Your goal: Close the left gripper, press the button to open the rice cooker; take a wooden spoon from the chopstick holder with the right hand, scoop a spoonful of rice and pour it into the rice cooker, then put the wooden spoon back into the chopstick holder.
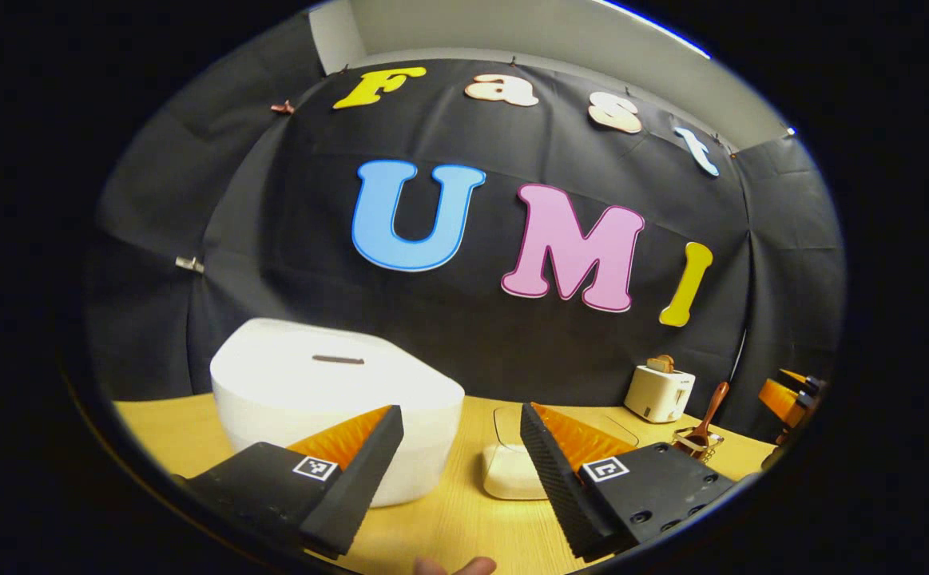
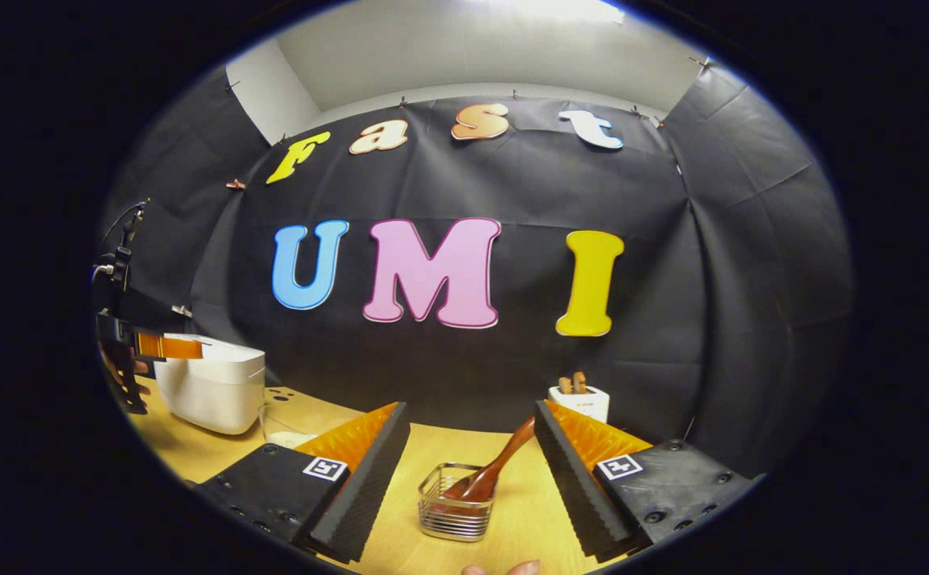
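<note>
On the wooden table (image 1: pixel 464 511) the white rice cooker (image 1: pixel 336 399) sits lid down, just ahead of the left gripper (image 1: pixel 460 447), jaws wide apart and empty. The right gripper (image 2: pixel 472 447), jaws also spread and empty, frames the wire holder (image 2: pixel 456 511) with the wooden spoon (image 2: pixel 496 467) leaning in it.

Wooden spoon (image 2: pixel 486 469) leaning in chopstick holder (image 2: pixel 455 505) between spread fingers (image 2: pixel 368 479)
</note>
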### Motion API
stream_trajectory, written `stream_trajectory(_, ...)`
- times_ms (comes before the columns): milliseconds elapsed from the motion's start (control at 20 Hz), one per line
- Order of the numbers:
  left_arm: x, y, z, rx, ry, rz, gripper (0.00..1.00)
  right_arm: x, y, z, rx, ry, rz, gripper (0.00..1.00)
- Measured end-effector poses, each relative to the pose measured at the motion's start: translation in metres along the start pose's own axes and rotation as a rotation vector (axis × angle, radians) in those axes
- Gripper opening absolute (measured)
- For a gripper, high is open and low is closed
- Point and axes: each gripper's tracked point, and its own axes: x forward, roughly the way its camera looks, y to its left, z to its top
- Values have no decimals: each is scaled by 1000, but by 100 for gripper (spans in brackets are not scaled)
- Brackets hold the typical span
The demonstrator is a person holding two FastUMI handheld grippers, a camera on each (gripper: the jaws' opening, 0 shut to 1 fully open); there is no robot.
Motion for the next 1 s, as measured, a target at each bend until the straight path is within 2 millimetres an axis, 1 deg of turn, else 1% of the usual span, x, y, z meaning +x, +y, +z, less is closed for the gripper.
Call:
stream_trajectory(100,-7,0,2,-6,-7,1,95,0,14,-4,30,6,33,98)
stream_trajectory(200,-12,3,12,21,-35,11,95,2,26,-5,29,1,59,98)
stream_trajectory(250,-13,5,15,36,-47,17,95,2,33,-9,10,10,80,97)
stream_trajectory(300,-13,4,16,48,-50,17,95,1,37,-12,-3,18,92,97)
stream_trajectory(400,-13,-1,13,52,-44,11,95,1,43,-11,-15,15,111,98)
stream_trajectory(500,-14,-7,8,49,-25,-7,95,1,44,-14,-30,17,114,98)
stream_trajectory(600,-14,-8,7,53,-21,-10,95,0,42,-15,-25,24,117,98)
stream_trajectory(900,-14,-15,6,67,-18,-28,95,-3,37,-18,107,78,127,98)
stream_trajectory(1000,-15,-16,6,64,-17,-34,95,-5,35,-14,128,81,126,98)
